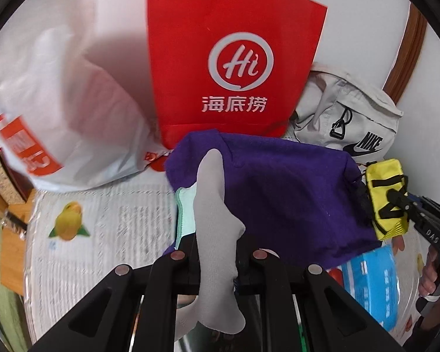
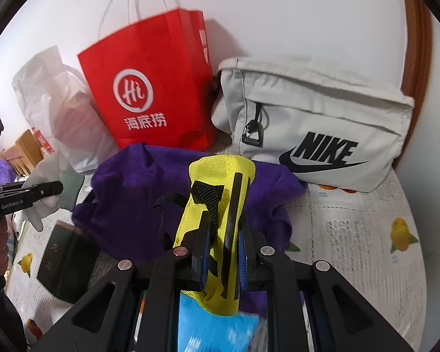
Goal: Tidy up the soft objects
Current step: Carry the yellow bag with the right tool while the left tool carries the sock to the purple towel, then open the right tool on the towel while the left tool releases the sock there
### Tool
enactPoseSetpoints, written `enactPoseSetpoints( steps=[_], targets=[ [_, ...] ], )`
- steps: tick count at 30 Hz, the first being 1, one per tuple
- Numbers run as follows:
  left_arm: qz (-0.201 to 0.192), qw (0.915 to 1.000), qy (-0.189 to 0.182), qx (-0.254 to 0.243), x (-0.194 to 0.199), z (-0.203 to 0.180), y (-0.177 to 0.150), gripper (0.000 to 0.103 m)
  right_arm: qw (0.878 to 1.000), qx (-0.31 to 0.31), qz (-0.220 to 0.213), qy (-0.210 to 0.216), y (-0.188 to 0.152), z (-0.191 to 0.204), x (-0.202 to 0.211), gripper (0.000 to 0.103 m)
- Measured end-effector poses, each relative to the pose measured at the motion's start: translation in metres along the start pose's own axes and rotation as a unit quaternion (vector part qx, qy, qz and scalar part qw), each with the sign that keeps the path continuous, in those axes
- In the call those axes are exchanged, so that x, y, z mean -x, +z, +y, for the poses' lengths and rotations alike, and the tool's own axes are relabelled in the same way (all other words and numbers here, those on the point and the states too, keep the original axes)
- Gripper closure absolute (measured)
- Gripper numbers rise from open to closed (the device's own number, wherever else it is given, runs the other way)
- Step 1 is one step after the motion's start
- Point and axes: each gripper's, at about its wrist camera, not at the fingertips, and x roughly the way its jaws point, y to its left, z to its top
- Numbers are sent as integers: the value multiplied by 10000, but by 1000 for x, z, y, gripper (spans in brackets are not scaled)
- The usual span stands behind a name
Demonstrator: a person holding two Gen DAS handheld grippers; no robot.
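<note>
Left gripper (image 1: 217, 259) pinched on a grey sock (image 1: 217, 220), held above a purple cloth (image 1: 278, 193) on the bench (image 1: 102, 220). Right gripper (image 2: 223, 264) clamped on a yellow pouch (image 2: 220, 182) over the same cloth. Blue pack (image 1: 372, 284) clear only in left view; dark box (image 2: 67, 264) only in right. Behind: red bag (image 2: 149, 94), grey Nike bag (image 2: 322, 123).

A lived-in home: a table under a lemon-printed plastic cloth (image 2: 366, 234) against a white wall, crowded with a red paper shopping bag (image 2: 149, 88), a white plastic bag (image 1: 58, 102) and a grey fabric Nike bag (image 2: 316, 123).
</note>
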Motion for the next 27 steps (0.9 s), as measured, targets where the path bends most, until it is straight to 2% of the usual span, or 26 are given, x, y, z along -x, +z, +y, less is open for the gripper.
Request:
enactPoseSetpoints(
  steps=[6, 10, 15, 23, 26, 27],
  targets=[
    [286, 9995, -137, 16, -43, -5, 24, 90, 9994, -26, 335, -4, 0, -10, -34, 87],
    [462, 9981, -388, 126, -69, -6, 36, 90, 9987, -59, 513, 9, -2, -14, -50, 87],
    [596, 9977, -313, -11, -93, -14, 49, 89, 9974, -119, 708, -3, -5, -19, -63, 86],
    [880, 9956, -329, 59, -125, -17, 57, 86, 9965, -128, 831, -15, -7, -22, -71, 82],
    [965, 9949, -265, 112, -130, -15, 56, 78, 9963, -179, 837, -19, -6, -24, -73, 82],
    [1012, 9945, -235, 146, -131, -14, 55, 72, 9963, -191, 843, 2, -6, -25, -73, 79]
  ],
)
